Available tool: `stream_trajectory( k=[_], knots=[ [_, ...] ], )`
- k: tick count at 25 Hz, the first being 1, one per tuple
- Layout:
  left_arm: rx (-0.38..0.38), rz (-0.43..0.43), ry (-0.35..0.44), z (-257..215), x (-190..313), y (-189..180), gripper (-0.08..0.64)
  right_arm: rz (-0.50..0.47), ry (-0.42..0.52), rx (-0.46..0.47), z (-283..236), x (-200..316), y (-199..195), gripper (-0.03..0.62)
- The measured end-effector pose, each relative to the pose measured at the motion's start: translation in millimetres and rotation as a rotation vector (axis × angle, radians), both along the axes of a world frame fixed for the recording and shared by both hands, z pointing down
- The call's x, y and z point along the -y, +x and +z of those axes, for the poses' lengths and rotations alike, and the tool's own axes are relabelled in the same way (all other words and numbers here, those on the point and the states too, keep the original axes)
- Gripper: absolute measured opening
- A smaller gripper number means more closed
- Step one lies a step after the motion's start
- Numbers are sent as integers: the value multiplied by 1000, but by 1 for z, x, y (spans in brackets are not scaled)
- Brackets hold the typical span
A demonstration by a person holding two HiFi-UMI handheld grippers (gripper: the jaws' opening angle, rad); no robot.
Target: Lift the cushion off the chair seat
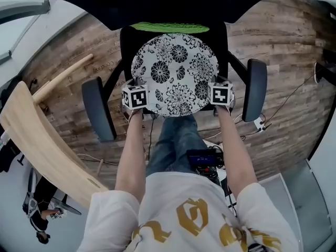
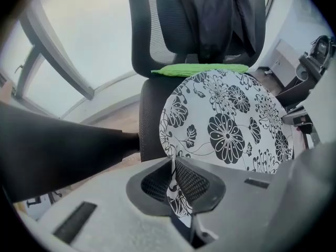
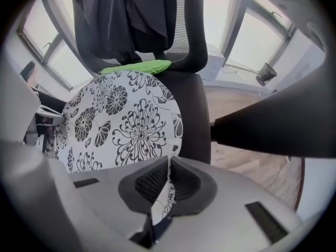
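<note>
A round white cushion (image 1: 175,72) printed with black flowers lies on the black seat of an office chair (image 1: 128,38). My left gripper (image 1: 135,96) is at the cushion's near left edge and my right gripper (image 1: 220,93) at its near right edge, both pointing down. In the left gripper view the cushion (image 2: 226,125) has its rim pinched between the shut jaws of the left gripper (image 2: 174,180). In the right gripper view the cushion (image 3: 123,122) is likewise clamped at its rim by the right gripper (image 3: 168,185). A green pad (image 1: 169,27) lies behind it.
Chair armrests stand just outside each gripper, the left armrest (image 1: 98,109) and the right armrest (image 1: 255,90). A curved wooden board (image 1: 44,146) lies on the floor to the left. Cables (image 1: 278,109) trail on the wood floor at the right. The person's legs are close to the seat front.
</note>
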State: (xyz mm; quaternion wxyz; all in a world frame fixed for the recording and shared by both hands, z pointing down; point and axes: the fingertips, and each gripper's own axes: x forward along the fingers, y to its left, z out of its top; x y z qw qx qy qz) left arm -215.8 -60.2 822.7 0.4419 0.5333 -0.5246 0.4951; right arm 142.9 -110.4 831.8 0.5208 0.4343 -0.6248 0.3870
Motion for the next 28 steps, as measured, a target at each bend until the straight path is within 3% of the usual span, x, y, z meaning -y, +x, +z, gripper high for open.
stream_trajectory(
  k=[11,28],
  knots=[
    [-53,4,15,-27,2,13,25,-88,22,-25,-29,0,1,18],
    [-76,48,70,-74,7,22,25,-75,91,-5,-85,-4,6,18]
  ],
)
